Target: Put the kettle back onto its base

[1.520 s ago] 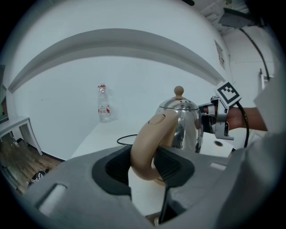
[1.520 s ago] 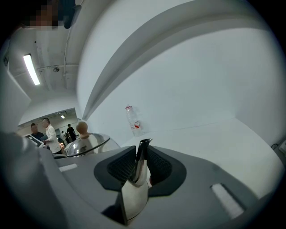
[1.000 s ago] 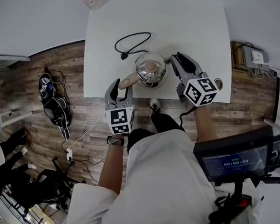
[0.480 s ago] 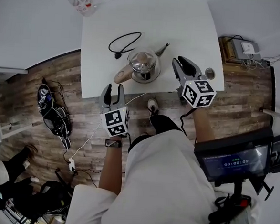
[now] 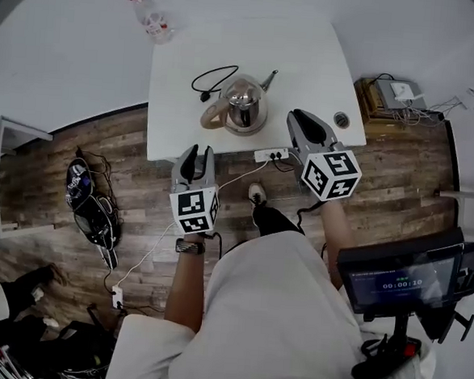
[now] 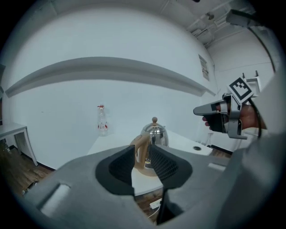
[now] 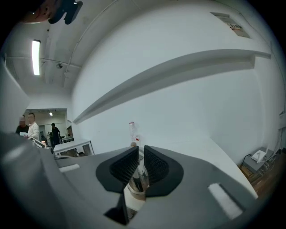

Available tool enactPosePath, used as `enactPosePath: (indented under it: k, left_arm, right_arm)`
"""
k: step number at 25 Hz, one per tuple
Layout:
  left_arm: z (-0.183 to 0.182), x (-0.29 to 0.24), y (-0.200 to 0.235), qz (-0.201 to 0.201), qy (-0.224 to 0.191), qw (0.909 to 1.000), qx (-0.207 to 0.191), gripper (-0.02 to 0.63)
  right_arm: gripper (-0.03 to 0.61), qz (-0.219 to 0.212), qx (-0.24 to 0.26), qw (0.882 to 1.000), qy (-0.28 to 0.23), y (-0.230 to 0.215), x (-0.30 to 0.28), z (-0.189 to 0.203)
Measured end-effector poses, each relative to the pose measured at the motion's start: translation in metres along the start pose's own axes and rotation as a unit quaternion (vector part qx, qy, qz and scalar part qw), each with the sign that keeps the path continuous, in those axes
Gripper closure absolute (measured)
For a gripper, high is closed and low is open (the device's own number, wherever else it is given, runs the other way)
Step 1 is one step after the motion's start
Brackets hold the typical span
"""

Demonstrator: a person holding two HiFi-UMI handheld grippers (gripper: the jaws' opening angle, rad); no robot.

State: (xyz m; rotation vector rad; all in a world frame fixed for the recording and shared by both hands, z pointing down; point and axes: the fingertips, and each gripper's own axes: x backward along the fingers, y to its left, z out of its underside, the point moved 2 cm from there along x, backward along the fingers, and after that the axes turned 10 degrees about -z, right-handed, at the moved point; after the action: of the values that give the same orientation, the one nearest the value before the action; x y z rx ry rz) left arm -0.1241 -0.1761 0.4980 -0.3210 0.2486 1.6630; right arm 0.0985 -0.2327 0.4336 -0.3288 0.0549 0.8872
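A white table fills the frame's top. Your left gripper and right gripper hang by its lower edge, both empty, jaws closing but not yet together. The kettle stands on the table, upper centre, apart from both.

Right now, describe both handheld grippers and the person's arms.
The left gripper and right gripper are grey shells with long jaws lined by black ribbed pads; both pairs are closing with nothing between them. Each carries a white cube with black square markers. The person wears a white short-sleeved shirt and a dark wristband on the left wrist.
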Motion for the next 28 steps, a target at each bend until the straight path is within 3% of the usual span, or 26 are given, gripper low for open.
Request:
enactPosePath:
  k: [5, 13, 18, 23, 28]
  left_arm:
    - [-0.020, 0.052, -0.016, 0.028, -0.039, 0.9987, -0.020, 0.503]
    - [-0.054, 0.129, -0.028, 0.036, -0.106, 0.9927, -0.044, 0.541]
    - [-0.080, 0.178, -0.034, 0.046, -0.156, 0.9848, -0.060, 0.603]
    - [-0.095, 0.231, -0.029, 0.057, -0.205, 0.9741, -0.077, 0.607]
    - [-0.110, 0.245, -0.033, 0.065, -0.218, 0.9705, -0.080, 0.607]
  right_arm:
    - [0.559, -0.006, 0.020, 1.000, -0.019, 0.051, 0.047, -0.010]
    - [0.574, -0.029, 0.066, 0.995, -0.064, 0.129, 0.118, -0.032]
    - [0.575, -0.024, 0.109, 0.991, -0.079, 0.169, 0.156, -0.046]
    - [0.577, -0.008, 0.148, 0.985, -0.083, 0.215, 0.182, -0.047]
    - [0.577, 0.001, 0.145, 0.986, -0.085, 0.220, 0.188, -0.056]
